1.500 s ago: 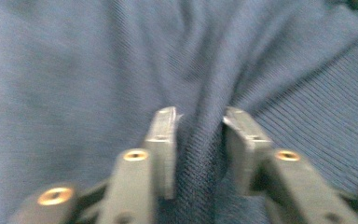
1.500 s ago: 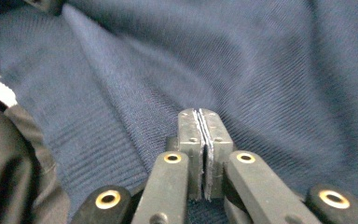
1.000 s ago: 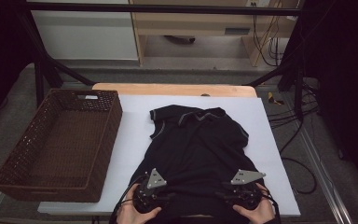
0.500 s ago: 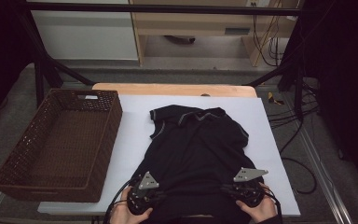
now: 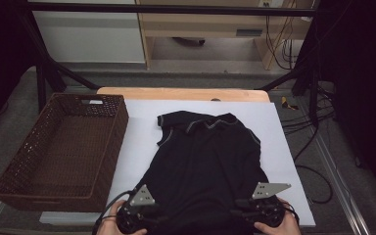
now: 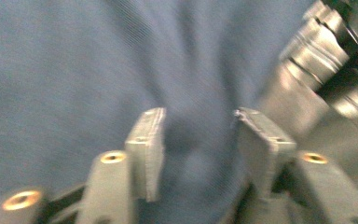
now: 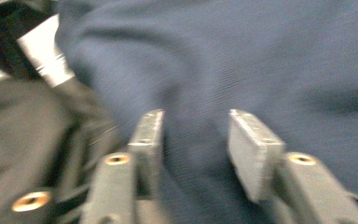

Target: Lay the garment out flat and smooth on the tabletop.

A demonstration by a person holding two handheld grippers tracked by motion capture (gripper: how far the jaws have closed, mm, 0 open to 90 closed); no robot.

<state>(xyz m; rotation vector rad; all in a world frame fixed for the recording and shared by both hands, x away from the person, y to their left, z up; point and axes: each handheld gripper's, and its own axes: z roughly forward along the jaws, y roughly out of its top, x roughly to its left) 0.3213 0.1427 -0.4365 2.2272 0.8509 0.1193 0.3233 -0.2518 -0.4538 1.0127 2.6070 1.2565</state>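
Observation:
A black short-sleeved shirt [image 5: 205, 156] lies flat on the white table cover [image 5: 137, 127], collar away from me and hem at the near edge. My left gripper [image 5: 139, 219] sits at the hem's left corner and my right gripper [image 5: 254, 214] at its right corner. In the left gripper view the left gripper [image 6: 198, 135] has just been opening, its jaws apart with dark cloth [image 6: 98, 60] loose between them. The right gripper [image 7: 196, 135] has likewise just been opening, with shirt cloth [image 7: 261, 56] between its separated pads.
A brown wicker basket [image 5: 115, 142] stands on the table's left side beside the shirt. A wooden table edge [image 5: 181, 93] runs along the far side. Black frame posts and trailing cables [image 5: 313, 122] are at the right.
The left gripper has slid left and nearer the table's front edge along the hem. The right gripper has barely moved. The shirt lies as before.

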